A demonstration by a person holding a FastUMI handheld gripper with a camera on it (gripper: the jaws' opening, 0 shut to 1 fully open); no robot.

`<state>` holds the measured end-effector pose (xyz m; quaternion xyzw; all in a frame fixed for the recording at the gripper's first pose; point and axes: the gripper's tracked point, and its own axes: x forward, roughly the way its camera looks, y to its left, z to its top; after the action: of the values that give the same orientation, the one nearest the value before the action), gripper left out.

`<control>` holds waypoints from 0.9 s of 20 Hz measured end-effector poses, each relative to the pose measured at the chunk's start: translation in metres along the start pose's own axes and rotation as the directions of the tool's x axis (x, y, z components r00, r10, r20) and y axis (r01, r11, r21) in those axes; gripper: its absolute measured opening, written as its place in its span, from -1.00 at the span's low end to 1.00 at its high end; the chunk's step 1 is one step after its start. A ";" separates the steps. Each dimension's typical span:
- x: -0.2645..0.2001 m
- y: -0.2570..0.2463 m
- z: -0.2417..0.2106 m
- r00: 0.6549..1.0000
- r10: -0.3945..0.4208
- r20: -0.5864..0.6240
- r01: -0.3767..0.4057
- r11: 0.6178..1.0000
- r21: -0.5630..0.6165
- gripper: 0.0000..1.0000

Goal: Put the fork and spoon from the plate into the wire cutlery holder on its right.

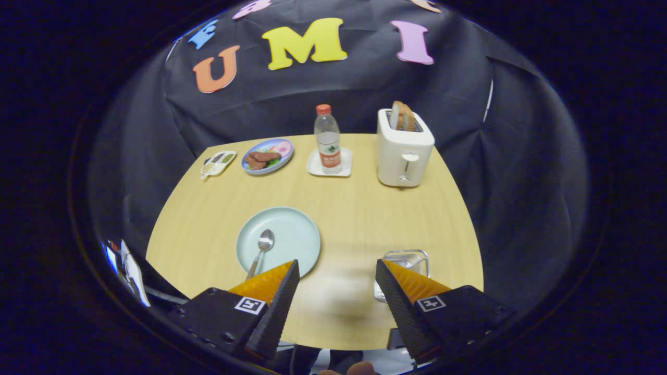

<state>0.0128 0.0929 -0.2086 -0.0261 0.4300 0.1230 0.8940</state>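
spoon point(262, 249) on plate point(292, 232), gripper point(337, 275) agape above

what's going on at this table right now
A person holds a gripper over the near edge of a wooden table, fingers open and gripping nothing. A spoon lies on the pale plate just ahead of one finger; I can't see a fork on it. The wire holder stands to the plate's right, partly behind the other finger. Beyond are a toaster with bread, a bottle and a food plate.
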 end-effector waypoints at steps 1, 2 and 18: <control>0.003 0.018 -0.002 1.000 0.016 0.005 -0.016 1.000 -0.004 0.82; 0.008 0.033 -0.002 0.999 0.028 0.017 -0.028 1.000 -0.004 0.84; 0.112 0.145 -0.062 1.000 -0.014 -0.016 0.013 0.998 -0.057 0.84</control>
<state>-0.0021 0.2458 -0.3259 -0.0556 0.4336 0.1288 0.8901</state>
